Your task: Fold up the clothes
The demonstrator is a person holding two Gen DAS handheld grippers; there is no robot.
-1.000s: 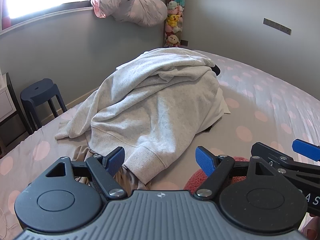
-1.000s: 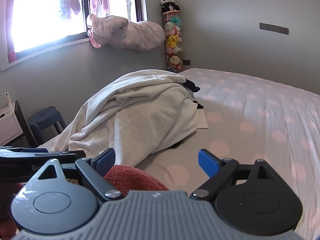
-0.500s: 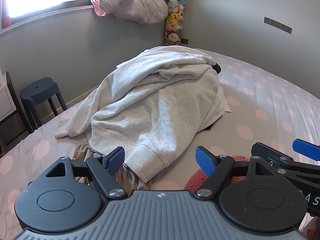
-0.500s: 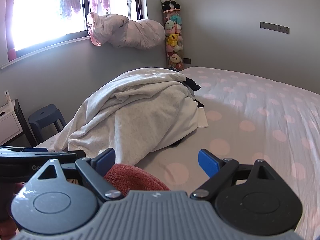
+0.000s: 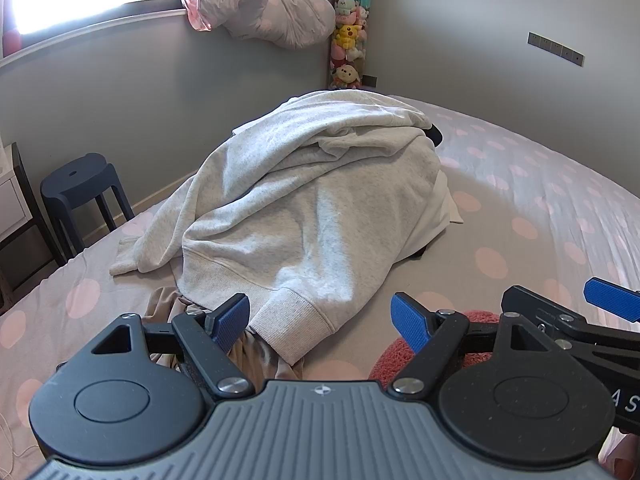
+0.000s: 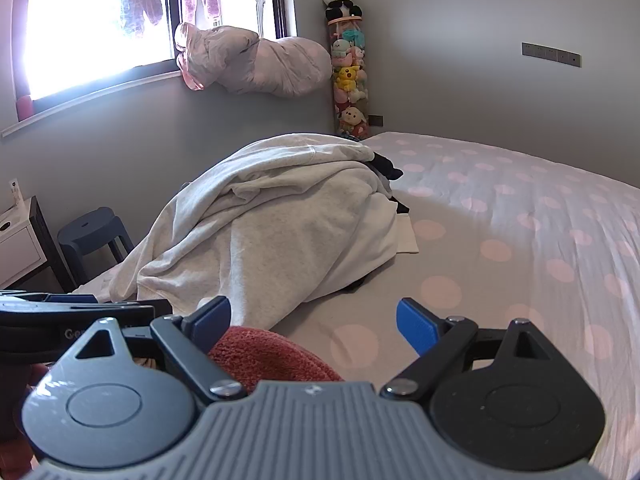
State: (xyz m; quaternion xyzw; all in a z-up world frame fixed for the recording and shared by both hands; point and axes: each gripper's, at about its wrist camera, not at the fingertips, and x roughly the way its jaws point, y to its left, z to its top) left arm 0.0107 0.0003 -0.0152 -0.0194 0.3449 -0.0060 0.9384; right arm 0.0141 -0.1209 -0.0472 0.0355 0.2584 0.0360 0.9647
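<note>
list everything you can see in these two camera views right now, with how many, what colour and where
grey sweatshirt: one, light grey, heaped on the bed
tan garment: one, beige, under the sweatshirt's cuff
red towel: one, rust red, near edge, between both grippers
bed: one, grey with pink dots
stool: one, dark blue, on the floor left of the bed
plush toy tube: one, multicoloured, in the corner
bundled bedding: one, pale pink, on the windowsill
left gripper: one, black with blue fingers, open
right gripper: one, black with blue fingers, open
</note>
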